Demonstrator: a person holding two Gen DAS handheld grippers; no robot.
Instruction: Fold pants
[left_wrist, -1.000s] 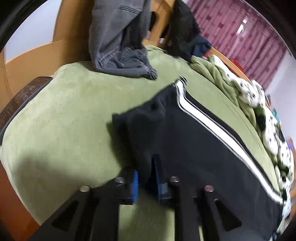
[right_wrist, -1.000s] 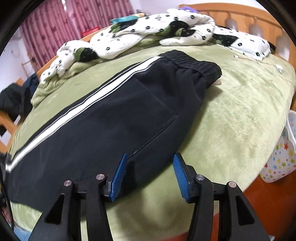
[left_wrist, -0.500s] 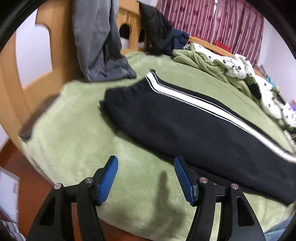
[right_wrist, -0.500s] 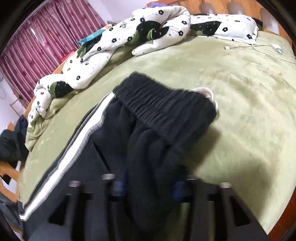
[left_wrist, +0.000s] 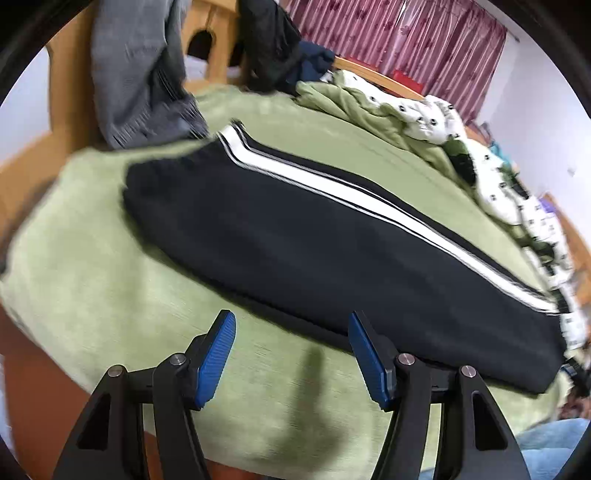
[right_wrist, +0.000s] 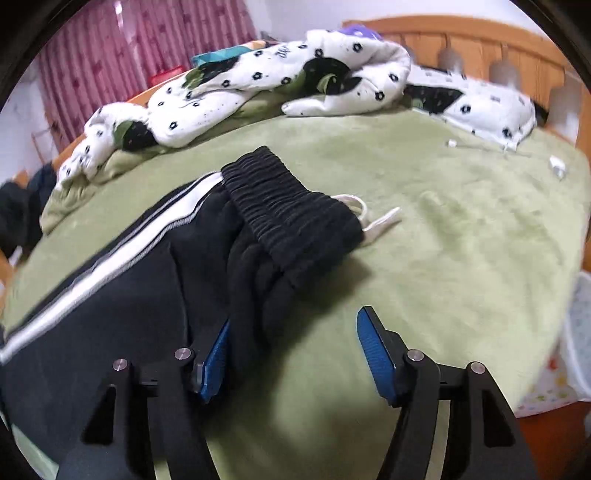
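Observation:
Black pants (left_wrist: 295, 229) with a white side stripe (left_wrist: 332, 188) lie lengthwise on the green bed. My left gripper (left_wrist: 291, 317) stands open just short of the pants' near edge, over the blanket, with nothing between its blue pads. In the right wrist view the pants (right_wrist: 129, 295) end in a ribbed waistband (right_wrist: 291, 210) with a white drawstring (right_wrist: 373, 221) poking out. My right gripper (right_wrist: 295, 319) hovers at the waist end and its jaws are opening. Bunched black fabric lies by the left pad (right_wrist: 216, 354), and the pads do not press on it.
The green blanket (right_wrist: 461, 240) covers the bed. A white flowered quilt (right_wrist: 277, 81) is heaped along the far side. Grey clothes (left_wrist: 140, 81) hang on the wooden footboard. A white cable and plug (right_wrist: 556, 170) lie near the headboard (right_wrist: 480, 48). A patterned bin (right_wrist: 576, 350) stands beside the bed.
My left gripper let go of the leg end and drew back from it, open. My right gripper closed on the fabric near the waist, then released it and pulled back.

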